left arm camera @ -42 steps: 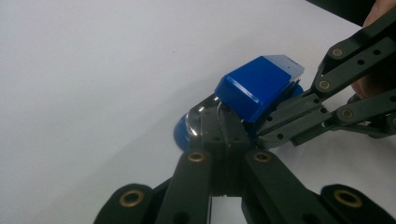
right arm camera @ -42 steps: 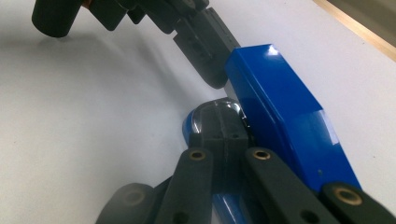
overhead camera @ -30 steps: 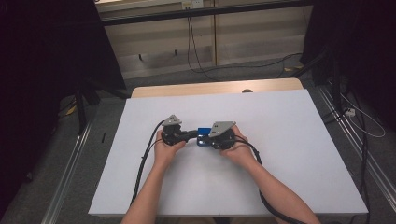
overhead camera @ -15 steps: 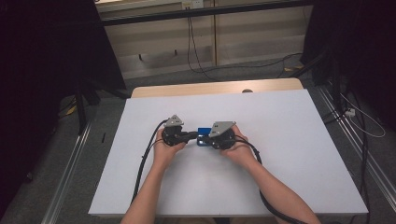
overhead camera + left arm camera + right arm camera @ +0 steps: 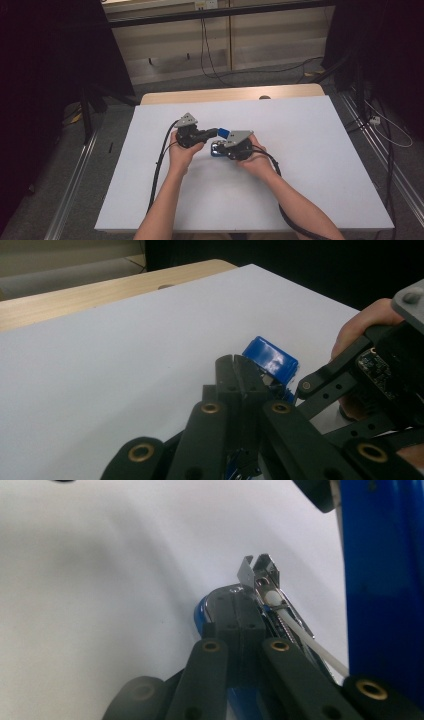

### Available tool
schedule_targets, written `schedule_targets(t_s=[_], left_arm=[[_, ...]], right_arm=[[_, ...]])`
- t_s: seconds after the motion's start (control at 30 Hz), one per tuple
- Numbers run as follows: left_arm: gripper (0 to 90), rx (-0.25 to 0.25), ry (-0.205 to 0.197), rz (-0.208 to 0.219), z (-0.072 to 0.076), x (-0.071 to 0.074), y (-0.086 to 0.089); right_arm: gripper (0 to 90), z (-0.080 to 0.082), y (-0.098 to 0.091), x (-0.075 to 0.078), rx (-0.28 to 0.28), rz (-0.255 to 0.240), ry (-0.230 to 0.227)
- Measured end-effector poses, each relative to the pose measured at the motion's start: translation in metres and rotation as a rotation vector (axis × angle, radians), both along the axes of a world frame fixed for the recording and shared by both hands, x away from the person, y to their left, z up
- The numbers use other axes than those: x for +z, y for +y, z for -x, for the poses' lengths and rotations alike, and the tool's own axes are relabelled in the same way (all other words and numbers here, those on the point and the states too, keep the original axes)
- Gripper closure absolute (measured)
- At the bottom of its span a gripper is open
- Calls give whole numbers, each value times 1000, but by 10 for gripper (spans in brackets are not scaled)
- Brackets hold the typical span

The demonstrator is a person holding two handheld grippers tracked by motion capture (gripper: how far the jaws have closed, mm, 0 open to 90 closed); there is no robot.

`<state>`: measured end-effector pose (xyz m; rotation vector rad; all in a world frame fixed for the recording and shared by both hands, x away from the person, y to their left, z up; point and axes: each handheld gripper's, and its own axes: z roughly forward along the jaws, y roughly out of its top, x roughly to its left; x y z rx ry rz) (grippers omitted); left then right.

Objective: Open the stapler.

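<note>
Where both hand-held grippers meet, the blue stapler (image 5: 223,134) is mostly hidden.

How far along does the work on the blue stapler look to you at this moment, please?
Done: the blue stapler is gripped at both ends and swung open, its metal staple channel exposed. In hand: the left gripper is shut on the blue top arm, and the right gripper on the base. Left, probably: closing it again and setting it down on the white table.
</note>
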<state>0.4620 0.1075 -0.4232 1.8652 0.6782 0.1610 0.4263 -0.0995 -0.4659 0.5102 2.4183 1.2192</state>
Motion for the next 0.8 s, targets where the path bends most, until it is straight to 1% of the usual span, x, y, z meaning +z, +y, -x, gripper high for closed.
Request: schedule_targets(t_s=[0.07, 0.1, 0.2, 0.23, 0.27, 0.3, 0.33, 0.37, 0.4, 0.43, 0.47, 0.53, 0.57, 0.6, 0.63, 0.73, 0.77, 0.8], left_arm=[[900, 3, -3, 3, -1, -2, -1], [900, 2, -4, 5, -1, -1, -1], [900, 2, -8, 10, -1, 0, 0], [900, 5, -12, 10, -1, 1, 1], [900, 5, -12, 10, -1, 1, 1], [900, 8, -12, 10, -1, 1, 2], [900, 5, -10, 16, -1, 2, 3], [900, 3, -17, 14, -2, 2, 3], [900, 2, -16, 22, -2, 2, 3], [900, 2, -17, 20, -2, 2, 3], [900, 2, -19, 16, -2, 2, 3], [900, 0, -19, 18, -2, 2, 3], [900, -1, -19, 22, -2, 2, 3], [900, -1, -19, 22, -2, 2, 3], [900, 1, -19, 19, -2, 2, 3], [900, 0, -22, 18, -2, 2, 3], [900, 3, -25, 12, -2, 2, 3], [900, 3, -25, 12, -2, 2, 3]], right_arm=[[900, 0, 0, 1, -3, 2, 3], [900, 1, 1, 1, -2, 13, -7], [900, 1, 3, 2, -20, 13, 8], [900, 1, 4, 3, -23, 23, 2], [900, 1, 4, 3, -23, 23, 2], [900, 2, 4, 4, -27, 38, -7], [900, 4, 5, 4, -43, 15, -5], [900, 5, 5, 5, -70, -12, -14], [900, 6, 3, 6, -87, -56, -13], [900, 7, 2, 7, -117, -97, -17], [900, 7, 1, 7, -137, -110, -28], [900, 7, 0, 8, -158, -129, -47], [900, 7, 0, 8, -171, -146, -44], [900, 7, 0, 8, -171, -146, -44], [900, 7, 1, 8, -187, -163, -43], [900, 7, 4, 8, -196, -171, -54], [900, 8, 5, 8, -204, -164, -59], [900, 8, 5, 7, -209, -175, -56]])
